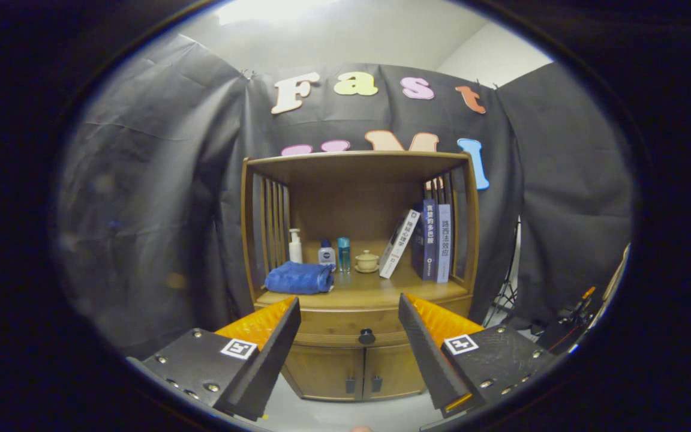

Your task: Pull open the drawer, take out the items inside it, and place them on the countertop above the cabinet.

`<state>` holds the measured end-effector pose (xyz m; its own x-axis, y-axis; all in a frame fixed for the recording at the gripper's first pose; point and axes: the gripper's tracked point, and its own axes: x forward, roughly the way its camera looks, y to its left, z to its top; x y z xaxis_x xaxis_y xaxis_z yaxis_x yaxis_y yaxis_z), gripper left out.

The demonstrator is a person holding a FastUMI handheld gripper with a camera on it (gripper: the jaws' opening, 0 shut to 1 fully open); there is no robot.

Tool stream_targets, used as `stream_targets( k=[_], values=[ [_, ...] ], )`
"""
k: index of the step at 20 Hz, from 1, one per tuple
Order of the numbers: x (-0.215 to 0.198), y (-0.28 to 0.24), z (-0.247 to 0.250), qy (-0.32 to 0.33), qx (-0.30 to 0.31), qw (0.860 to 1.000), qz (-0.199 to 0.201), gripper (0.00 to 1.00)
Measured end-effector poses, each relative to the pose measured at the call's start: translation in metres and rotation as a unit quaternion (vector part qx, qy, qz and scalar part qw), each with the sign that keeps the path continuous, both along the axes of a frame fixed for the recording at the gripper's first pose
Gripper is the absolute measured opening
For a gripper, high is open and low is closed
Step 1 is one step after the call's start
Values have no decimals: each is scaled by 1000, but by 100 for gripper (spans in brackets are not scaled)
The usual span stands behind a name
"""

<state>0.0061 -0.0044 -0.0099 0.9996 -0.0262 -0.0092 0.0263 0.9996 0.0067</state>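
A wooden cabinet (357, 240) stands some way ahead of me against the booth wall. Its drawer (345, 327) is closed, with a dark round knob (366, 336) at its middle, seen between my fingers. Just above the drawer lies the countertop (375, 288), an open shelf. My gripper (348, 306) is open, its fingers spread wide and empty, well short of the cabinet. Whatever is in the drawer is hidden.
On the countertop sit a folded blue towel (299, 278), a white pump bottle (295, 246), two small bottles (335, 253), a lidded cup (367, 261) and several books (426, 240) at the right. Two lower doors (351, 372) are closed. A tripod and cables (561, 318) stand right of the cabinet.
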Motion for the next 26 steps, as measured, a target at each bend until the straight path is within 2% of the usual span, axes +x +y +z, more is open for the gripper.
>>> stream_targets(
  k=[6, 10, 16, 21, 24, 26],
  values=[
    [13, -13, -24, 11, 4, 1000, -11, 98],
    [38, -24, -63, 30, 9, 999, -26, 98],
    [117, -50, -151, 67, 19, 997, -32, 98],
    [175, -42, -212, 88, 14, 996, -7, 98],
    [192, -33, -239, 109, 10, 994, 7, 82],
    [217, -44, -239, 91, 12, 996, -16, 72]
  ],
)
